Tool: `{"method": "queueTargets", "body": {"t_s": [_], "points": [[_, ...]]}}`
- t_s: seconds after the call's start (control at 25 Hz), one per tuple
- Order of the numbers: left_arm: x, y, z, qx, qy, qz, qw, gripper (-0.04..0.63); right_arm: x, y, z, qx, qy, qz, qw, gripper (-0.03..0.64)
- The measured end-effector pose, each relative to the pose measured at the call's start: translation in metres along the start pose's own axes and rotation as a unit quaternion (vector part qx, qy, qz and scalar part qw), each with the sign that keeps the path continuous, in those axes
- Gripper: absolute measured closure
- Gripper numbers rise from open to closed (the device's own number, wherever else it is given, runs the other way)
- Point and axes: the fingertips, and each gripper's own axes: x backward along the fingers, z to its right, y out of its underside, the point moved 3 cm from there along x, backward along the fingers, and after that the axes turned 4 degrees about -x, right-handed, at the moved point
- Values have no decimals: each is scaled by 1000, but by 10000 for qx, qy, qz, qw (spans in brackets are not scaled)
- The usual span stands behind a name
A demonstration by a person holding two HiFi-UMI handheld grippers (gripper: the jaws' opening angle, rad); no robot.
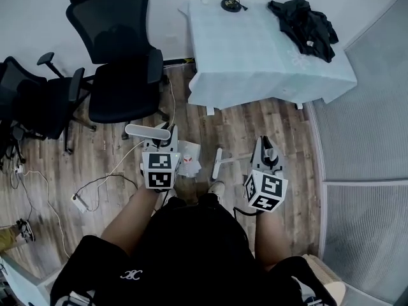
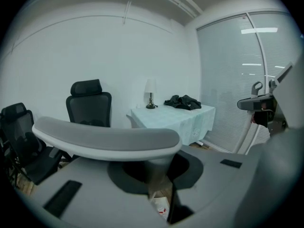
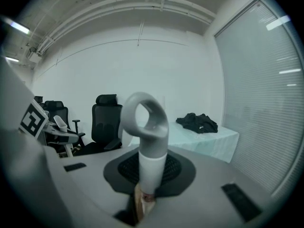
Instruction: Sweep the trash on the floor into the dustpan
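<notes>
In the head view my left gripper is shut on a wide grey dustpan handle, held crosswise above the wooden floor. That same handle spans the jaws of the left gripper in its own view. Crumpled white trash with red print lies on the floor just right of it, and the trash shows below through the jaw gap. My right gripper is shut on the broom handle. The right gripper grips the handle's white pole under its grey loop. The dustpan tray and the broom head are hidden.
Two black office chairs stand at the back left. A table with a pale cloth carries a lamp and a dark garment. Cables trail on the floor at left. A blind-covered glass wall runs along the right. A white bar stands by my shoe.
</notes>
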Motion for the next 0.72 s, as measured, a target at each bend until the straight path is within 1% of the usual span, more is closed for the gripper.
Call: {"method": "queueTargets", "body": {"t_s": [0.28, 0.52, 0.72], "points": [[1, 5, 1, 85, 90, -19, 9999, 535, 9, 7, -7, -109, -74, -55, 9999, 568], [3, 10, 6, 80, 134, -89, 9998, 535, 16, 8, -2, -135, -61, -37, 9999, 568], [2, 9, 14, 18, 181, -71, 9998, 535, 20, 9, 4, -124, -35, -18, 9999, 568]]}}
